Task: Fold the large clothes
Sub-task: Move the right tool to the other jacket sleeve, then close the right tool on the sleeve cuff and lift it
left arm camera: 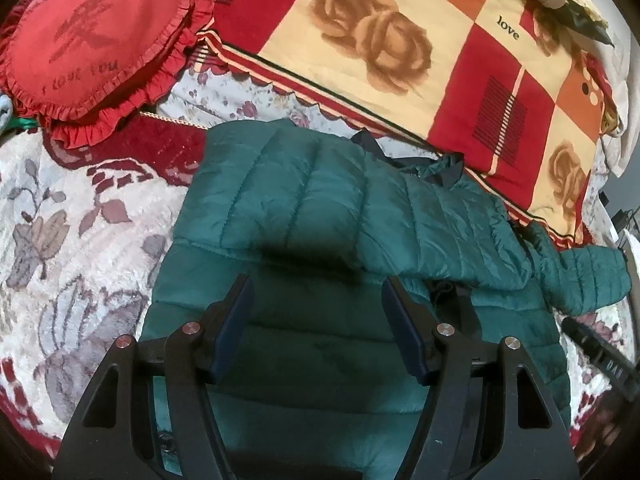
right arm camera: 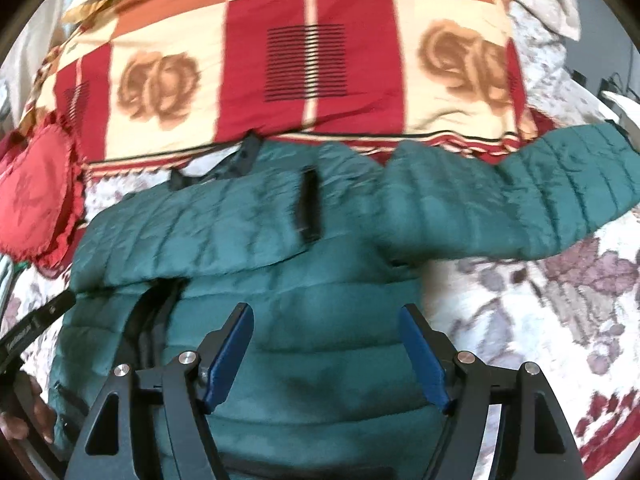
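A green quilted puffer jacket (left arm camera: 304, 200) lies spread on a bed. One sleeve is folded across its chest; the other sleeve (right arm camera: 552, 196) stretches out to the right. My left gripper (left arm camera: 318, 292) hovers over the jacket's lower body, open and empty. My right gripper (right arm camera: 326, 320) hovers over the jacket (right arm camera: 320, 300) too, open and empty. The right gripper's edge shows at the right of the left wrist view (left arm camera: 600, 352), and the left gripper's edge at the left of the right wrist view (right arm camera: 32, 332).
A red heart-shaped pillow (left arm camera: 92, 40) lies at the far left. A large red, cream and orange rose-print pillow (left arm camera: 400, 48) lies behind the jacket. The floral bedspread (left arm camera: 72, 220) surrounds the jacket on both sides.
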### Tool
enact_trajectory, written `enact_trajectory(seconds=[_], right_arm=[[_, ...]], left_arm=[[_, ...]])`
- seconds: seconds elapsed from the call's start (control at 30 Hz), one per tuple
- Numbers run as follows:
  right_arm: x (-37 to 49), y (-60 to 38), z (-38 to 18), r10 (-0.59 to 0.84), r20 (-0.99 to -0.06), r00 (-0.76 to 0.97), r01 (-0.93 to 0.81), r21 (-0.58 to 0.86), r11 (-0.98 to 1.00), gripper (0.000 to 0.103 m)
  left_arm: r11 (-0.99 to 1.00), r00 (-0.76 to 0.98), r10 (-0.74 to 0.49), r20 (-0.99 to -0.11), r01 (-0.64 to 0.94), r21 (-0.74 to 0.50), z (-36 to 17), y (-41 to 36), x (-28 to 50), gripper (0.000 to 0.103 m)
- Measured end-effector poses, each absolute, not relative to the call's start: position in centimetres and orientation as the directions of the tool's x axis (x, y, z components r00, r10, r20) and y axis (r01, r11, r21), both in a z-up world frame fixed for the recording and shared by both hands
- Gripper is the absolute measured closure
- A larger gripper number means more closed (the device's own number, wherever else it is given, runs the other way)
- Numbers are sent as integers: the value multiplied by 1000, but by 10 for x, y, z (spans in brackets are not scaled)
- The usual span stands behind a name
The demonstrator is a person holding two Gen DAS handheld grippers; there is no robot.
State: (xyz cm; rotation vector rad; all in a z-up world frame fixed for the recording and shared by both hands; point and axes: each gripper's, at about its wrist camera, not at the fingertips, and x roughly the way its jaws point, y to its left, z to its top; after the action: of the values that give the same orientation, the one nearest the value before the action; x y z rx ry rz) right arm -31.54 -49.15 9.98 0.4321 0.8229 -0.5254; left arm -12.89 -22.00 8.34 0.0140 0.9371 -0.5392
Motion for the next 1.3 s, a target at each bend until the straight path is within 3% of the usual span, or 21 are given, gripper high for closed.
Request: enact_trajectory(seconds=[0.17,0.5,1.3], right_arm=[[-325,-537,105,-365,-769,525,673,113,731,24],[-357,-615,112,-508,-762,402,811,38,583,24],[-402,-694,119,-599,-748,286,906,8,423,23]], left_arm=[[868,462,-441,-770,438,-234,81,-221,-126,37],[876,472,-424,-773,432,-216,76,-222,-123,37],[883,477,-405,-780,425,-199,71,-222,-119,37]])
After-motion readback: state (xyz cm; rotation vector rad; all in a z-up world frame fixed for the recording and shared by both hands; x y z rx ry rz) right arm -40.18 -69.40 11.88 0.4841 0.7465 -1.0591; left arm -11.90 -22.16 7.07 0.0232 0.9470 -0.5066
